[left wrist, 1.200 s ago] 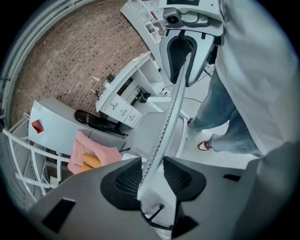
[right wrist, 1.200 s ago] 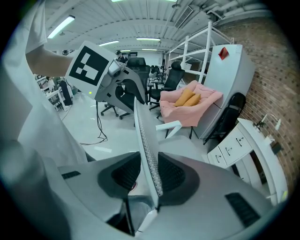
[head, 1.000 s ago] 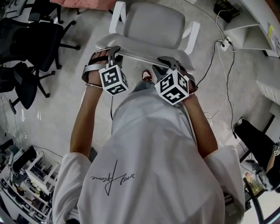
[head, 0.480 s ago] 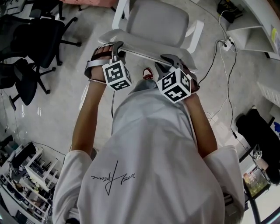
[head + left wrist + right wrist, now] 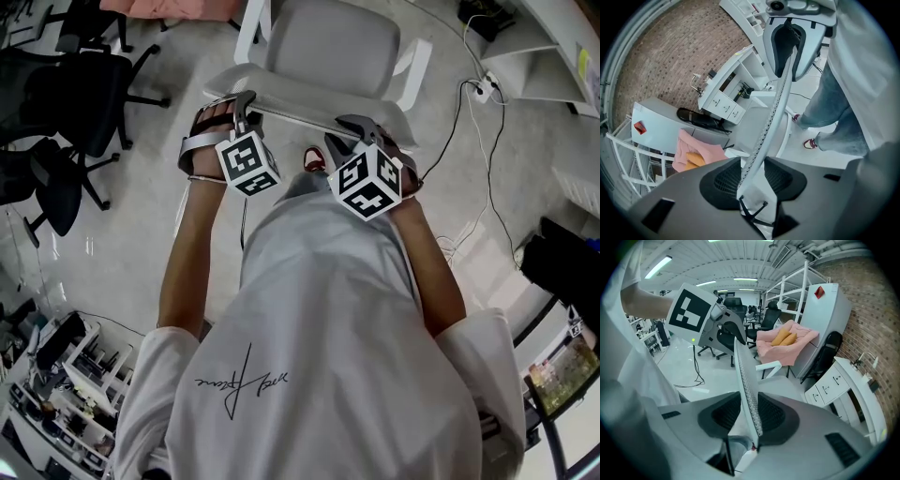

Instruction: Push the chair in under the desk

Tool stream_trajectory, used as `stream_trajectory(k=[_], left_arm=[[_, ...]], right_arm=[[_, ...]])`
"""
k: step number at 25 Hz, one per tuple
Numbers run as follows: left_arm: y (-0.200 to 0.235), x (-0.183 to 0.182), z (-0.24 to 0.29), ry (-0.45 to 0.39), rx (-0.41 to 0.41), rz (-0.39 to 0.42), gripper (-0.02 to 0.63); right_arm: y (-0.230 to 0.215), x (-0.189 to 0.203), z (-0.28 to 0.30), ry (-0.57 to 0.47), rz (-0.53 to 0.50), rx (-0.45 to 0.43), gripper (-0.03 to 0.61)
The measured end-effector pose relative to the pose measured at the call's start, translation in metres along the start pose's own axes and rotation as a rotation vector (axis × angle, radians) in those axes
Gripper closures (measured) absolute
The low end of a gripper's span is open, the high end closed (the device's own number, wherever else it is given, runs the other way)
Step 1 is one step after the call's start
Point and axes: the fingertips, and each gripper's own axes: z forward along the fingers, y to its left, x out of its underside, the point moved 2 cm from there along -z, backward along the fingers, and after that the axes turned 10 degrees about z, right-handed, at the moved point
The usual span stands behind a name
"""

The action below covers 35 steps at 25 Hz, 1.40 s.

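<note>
Grey chair backrest (image 5: 335,45) top edge runs between both claws: right gripper (image 5: 749,414) clamped on it, left gripper (image 5: 753,178) jaws just been opening, edge loose between them.

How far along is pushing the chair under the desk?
Done: the right gripper is clamped on the top edge of the chair's backrest. In hand: the left gripper has just been opening its jaws, that edge loose between them. Left: the whole push; the seat stands out on open floor.
</note>
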Motion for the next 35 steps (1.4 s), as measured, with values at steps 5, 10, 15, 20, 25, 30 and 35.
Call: stream_trajectory(k=[5, 10, 15, 20, 25, 30, 35], left_arm=[[0.0, -0.007, 0.002, 0.006, -0.013, 0.018, 0.463], [0.0, -0.015, 0.008, 0.008, -0.026, 0.032, 0.462], [0.0, -0.017, 0.014, -0.005, 0.018, 0.012, 0.453], [-0.001, -0.021, 0.02, 0.008, 0.015, 0.037, 0.453], [0.002, -0.024, 0.021, 0.003, 0.007, 0.047, 0.453], [0.003, -0.021, 0.022, -0.001, 0.004, 0.055, 0.453], [0.006, -0.024, 0.025, -0.001, -0.002, 0.062, 0.453]], right_arm=[[-0.006, 0.006, -0.003, -0.001, -0.007, -0.005, 0.445], [-0.012, 0.011, -0.006, -0.007, -0.014, 0.005, 0.445], [-0.012, 0.011, -0.006, -0.005, -0.002, -0.001, 0.444], [-0.014, 0.012, -0.006, -0.005, 0.001, -0.001, 0.443], [-0.017, 0.012, -0.007, -0.005, 0.0, 0.002, 0.443], [-0.016, 0.01, -0.004, -0.002, 0.007, 0.005, 0.443], [-0.021, 0.011, -0.004, -0.001, 0.029, 0.01, 0.44]])
